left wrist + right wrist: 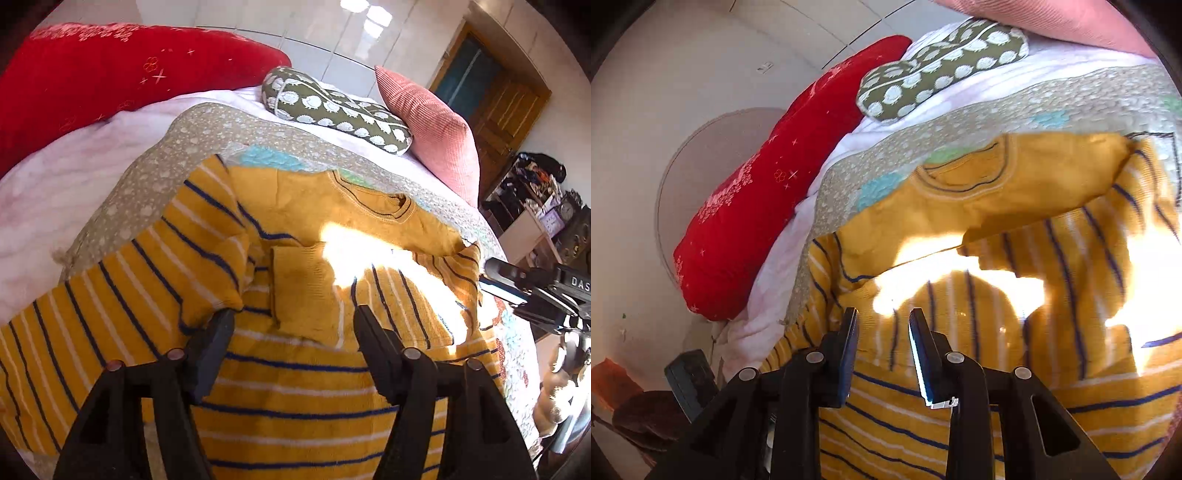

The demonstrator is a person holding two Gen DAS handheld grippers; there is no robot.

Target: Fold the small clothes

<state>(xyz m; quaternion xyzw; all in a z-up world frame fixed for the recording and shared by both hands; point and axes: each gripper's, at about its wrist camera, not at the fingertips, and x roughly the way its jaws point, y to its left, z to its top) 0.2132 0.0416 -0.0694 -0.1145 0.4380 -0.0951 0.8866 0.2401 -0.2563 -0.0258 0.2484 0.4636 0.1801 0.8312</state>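
Note:
A small mustard-yellow sweater with navy and white stripes lies flat on a patterned quilt, neck away from me. Both sleeves are folded in across its chest. It also shows in the right wrist view. My left gripper is open and empty, hovering over the sweater's middle, its left finger by the folded left sleeve. My right gripper is open, narrower, and empty, over the sweater's left part. Its black body also shows at the right edge of the left wrist view.
The quilt covers a white sheet on a bed. A red pillow, a green spotted cushion and a pink cushion lie at the head. Shelves stand to the right. Bright sunlight washes out part of the sweater.

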